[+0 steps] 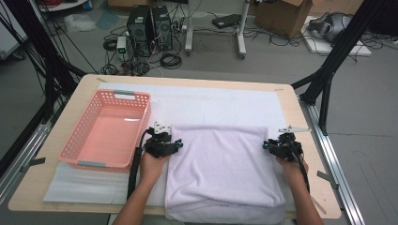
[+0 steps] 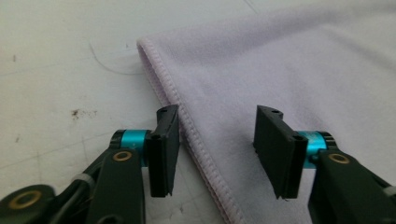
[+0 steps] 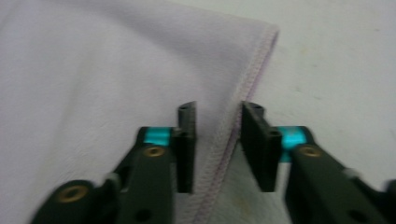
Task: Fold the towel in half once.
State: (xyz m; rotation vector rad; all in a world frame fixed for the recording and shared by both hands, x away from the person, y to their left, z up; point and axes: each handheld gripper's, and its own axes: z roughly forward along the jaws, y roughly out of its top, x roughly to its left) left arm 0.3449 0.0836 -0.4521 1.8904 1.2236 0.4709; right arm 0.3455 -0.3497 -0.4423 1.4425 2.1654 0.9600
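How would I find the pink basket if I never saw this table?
Look at the wooden table and go to its left side. The pink basket sits there on the white mat, left of the lilac towel; it alone has holey walls.

Towel (image 1: 224, 173): the near edge runs off the bottom of the high view; in both gripper views it is cut by the picture's edges.
Right gripper (image 3: 217, 140): blurred in its own view; whether the pads press the towel's hem cannot be told.
Forearms: cut off at the bottom of the high view.
Table (image 1: 300, 122): the near corners lie outside the high view.
Cardboard box (image 1: 286, 14): cropped by the top edge.
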